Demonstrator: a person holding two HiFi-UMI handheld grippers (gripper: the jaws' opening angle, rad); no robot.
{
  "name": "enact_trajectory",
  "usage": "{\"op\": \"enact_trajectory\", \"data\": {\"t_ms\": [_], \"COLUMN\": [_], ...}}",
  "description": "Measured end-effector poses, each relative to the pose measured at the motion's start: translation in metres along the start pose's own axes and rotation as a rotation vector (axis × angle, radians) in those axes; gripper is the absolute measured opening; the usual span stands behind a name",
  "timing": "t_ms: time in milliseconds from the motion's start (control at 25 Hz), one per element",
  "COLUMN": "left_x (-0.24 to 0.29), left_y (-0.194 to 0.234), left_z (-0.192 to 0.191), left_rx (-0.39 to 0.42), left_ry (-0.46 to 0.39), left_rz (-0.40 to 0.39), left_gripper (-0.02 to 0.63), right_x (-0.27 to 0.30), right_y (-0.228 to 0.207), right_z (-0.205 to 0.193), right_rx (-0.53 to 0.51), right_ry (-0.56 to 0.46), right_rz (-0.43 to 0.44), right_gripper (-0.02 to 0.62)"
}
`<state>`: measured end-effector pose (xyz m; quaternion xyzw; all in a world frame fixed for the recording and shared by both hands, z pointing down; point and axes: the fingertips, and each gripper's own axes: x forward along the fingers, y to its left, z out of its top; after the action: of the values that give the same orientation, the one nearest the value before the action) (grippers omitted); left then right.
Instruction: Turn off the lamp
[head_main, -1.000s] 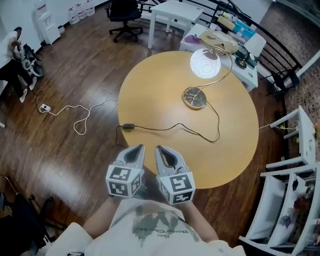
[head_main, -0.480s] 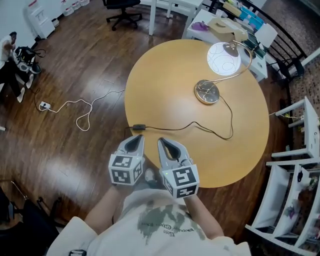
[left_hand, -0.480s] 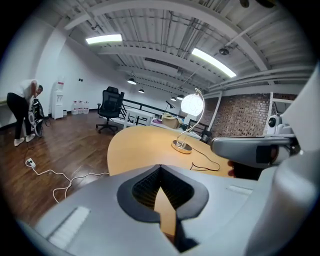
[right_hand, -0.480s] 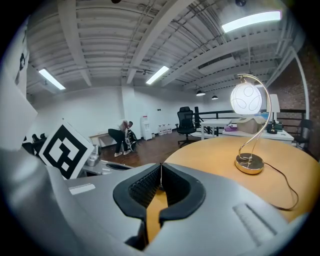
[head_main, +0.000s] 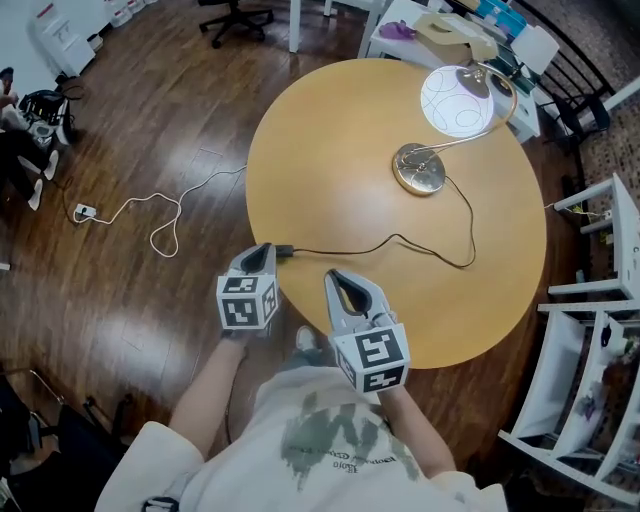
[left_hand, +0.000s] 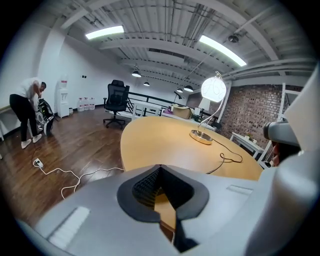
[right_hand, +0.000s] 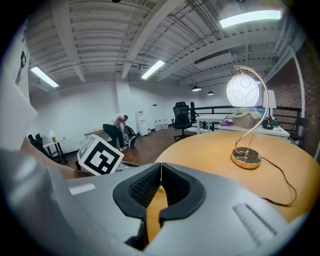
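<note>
The left claw (head_main: 262, 250) and right claw (head_main: 336, 276), both pressed together and empty, hover at the table's (head_main: 340, 150) near edge; the lamp (head_main: 456, 100) glows well apart.

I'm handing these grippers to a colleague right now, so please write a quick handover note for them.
Left gripper: fingers together, empty, at the near table edge beside the small black block on the cord, probably the switch.
Right gripper: fingers together, empty, over the near part of the table.
Lamp: far right of the table, globe glowing.
Done: nothing yet, the lamp is on.
Left: probably press that block, then check that the globe goes dark.
</note>
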<state>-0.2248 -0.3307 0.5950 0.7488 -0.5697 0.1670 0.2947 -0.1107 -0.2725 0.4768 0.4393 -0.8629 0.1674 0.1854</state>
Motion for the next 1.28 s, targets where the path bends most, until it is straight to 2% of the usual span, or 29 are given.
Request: {"op": "enact_trajectory", "data": {"t_ms": [640, 840, 960, 1280], "left_x": [0.031, 0.035, 0.031, 0.025], "left_y": [-0.003, -0.005, -0.008, -0.016], "left_z": [-0.017, -0.026, -0.026, -0.027], "left_rx": [0.050, 0.160, 0.215, 0.180], "left_ry": [0.115, 0.155, 0.144, 0.128], "left_rz": [-0.045, -0.022, -0.006, -0.027], "left_gripper": [0.000, 0.000, 0.000, 0.000], "right_x": [0.011, 0.012, 0.011, 0.009], "right_y": [-0.011, -0.015, -0.016, -0.020], "right_z": [-0.012, -0.017, -0.018, -0.021], "right_rx": [0.037, 0.044, 0.049, 0.054], "right_ry": [0.040, 0.048, 0.052, 0.060], "right_rz": [-0.010, -0.018, -0.021, -0.024], "right_gripper": [0.003, 0.003, 0.003, 0.003]}}
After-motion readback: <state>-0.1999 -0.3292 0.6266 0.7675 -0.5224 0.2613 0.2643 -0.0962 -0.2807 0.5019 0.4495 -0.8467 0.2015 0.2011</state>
